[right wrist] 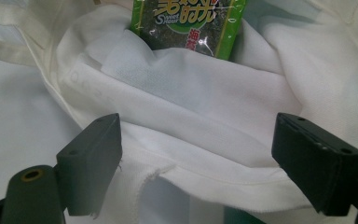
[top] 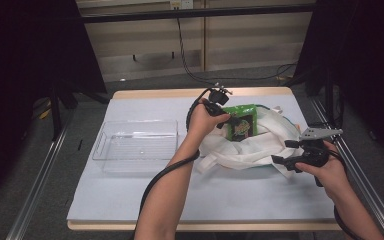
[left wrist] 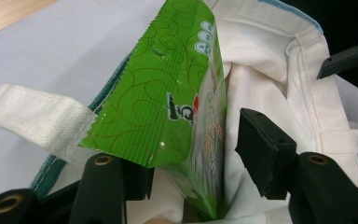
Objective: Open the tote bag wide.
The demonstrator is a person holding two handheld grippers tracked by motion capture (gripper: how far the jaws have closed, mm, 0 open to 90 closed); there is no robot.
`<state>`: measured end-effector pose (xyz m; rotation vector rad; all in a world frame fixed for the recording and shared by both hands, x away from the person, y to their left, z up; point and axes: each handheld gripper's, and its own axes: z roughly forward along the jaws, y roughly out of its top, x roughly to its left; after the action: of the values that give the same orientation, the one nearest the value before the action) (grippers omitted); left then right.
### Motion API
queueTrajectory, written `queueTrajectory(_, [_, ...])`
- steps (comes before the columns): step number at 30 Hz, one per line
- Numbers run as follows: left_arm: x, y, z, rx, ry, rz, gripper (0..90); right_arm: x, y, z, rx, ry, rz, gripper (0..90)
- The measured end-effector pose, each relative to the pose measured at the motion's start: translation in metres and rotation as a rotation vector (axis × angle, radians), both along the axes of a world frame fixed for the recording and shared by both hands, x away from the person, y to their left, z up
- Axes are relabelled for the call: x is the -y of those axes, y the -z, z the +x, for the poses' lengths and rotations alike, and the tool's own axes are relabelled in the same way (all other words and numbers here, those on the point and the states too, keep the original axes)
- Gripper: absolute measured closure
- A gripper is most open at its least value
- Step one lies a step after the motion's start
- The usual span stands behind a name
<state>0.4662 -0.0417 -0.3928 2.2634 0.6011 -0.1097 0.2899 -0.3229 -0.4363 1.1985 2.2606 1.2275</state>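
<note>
Risk: green foil snack packet slips from half-open left gripper into white cloth bag; right gripper open

Left gripper jaws partly apart, right gripper jaws wide.

Your left gripper sits at the mouth of the white cloth bag, and the green snack packet standing in that mouth takes up the gap between its jaws, with bag cloth close on one side. A white strap lies on the counter just beside it. Your right gripper has the bag's rim across its path, jaws wide on either side of the folds. To your left, the clear plastic tray blocks the counter's middle-left. The near strip of counter in front of you is open for passing.
</note>
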Motion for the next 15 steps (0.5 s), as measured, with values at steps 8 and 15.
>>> queueTrajectory(8, [0.0023, -0.0055, -0.0009, -0.008, 0.025, 0.009, 54.8, -0.0002, 0.0008, -0.0009, 0.003, 0.002, 0.012, 16.1])
queueTrajectory(15, [0.008, -0.0105, -0.0012, 0.002, 0.052, 0.039, 55.0, -0.0008, 0.0026, -0.0017, -0.007, 0.0, 0.011, 16.1])
